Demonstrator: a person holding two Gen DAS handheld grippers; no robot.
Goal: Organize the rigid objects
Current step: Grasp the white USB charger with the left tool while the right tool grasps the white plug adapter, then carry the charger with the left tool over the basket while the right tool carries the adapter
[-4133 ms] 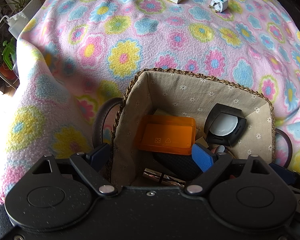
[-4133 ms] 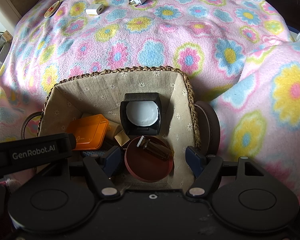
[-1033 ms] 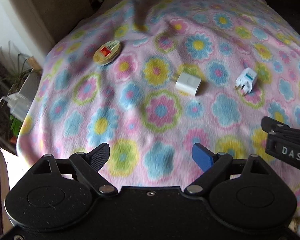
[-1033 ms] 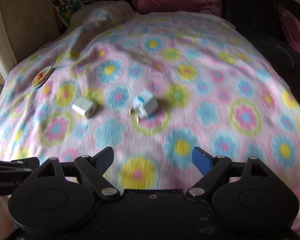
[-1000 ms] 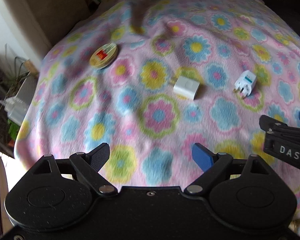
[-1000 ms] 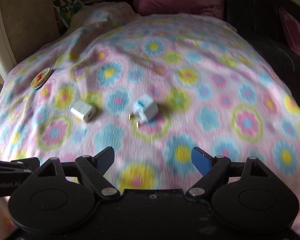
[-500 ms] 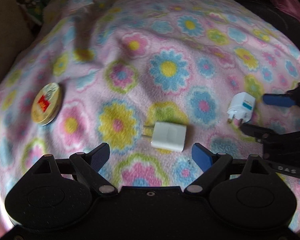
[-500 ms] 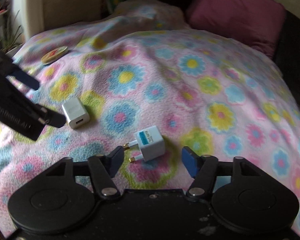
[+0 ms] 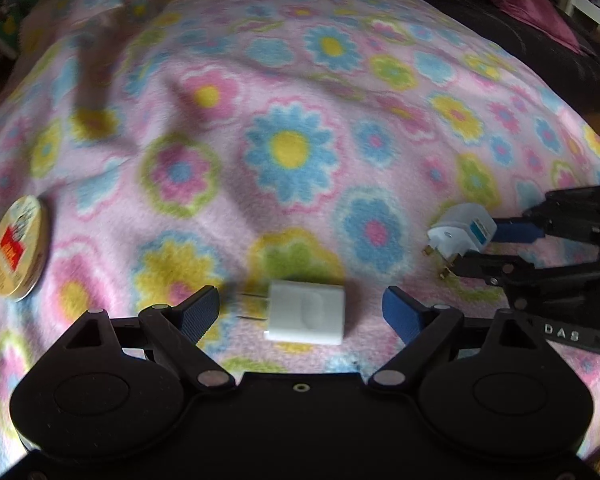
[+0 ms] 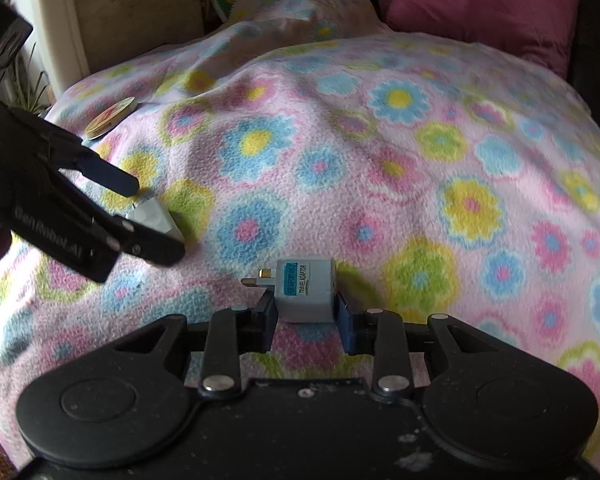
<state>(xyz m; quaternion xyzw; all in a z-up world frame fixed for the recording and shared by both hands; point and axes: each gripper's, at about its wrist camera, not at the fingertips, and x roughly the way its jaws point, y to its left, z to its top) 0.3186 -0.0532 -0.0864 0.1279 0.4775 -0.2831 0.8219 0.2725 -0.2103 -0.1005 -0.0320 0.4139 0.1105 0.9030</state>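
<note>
A white USB charger [image 9: 305,312] lies on the flowered blanket between the open fingers of my left gripper [image 9: 300,309]; its prongs point left. It also shows in the right wrist view [image 10: 156,218], partly hidden by the left gripper [image 10: 148,220]. My right gripper [image 10: 305,312] is shut on a white travel adapter [image 10: 306,294] with a blue label, prongs pointing left. In the left wrist view the adapter [image 9: 458,229] sits between the right gripper's fingers [image 9: 516,234].
A round yellow tin [image 9: 16,254] lies on the blanket at the left, also seen in the right wrist view [image 10: 110,118]. A magenta cushion [image 10: 480,4] and a dark sofa are at the back. The blanket [image 9: 292,148] has folds.
Both grippers left the basket and came down over the blanket. The left one now straddles the charger. The right one closed its fingers onto the travel adapter.
</note>
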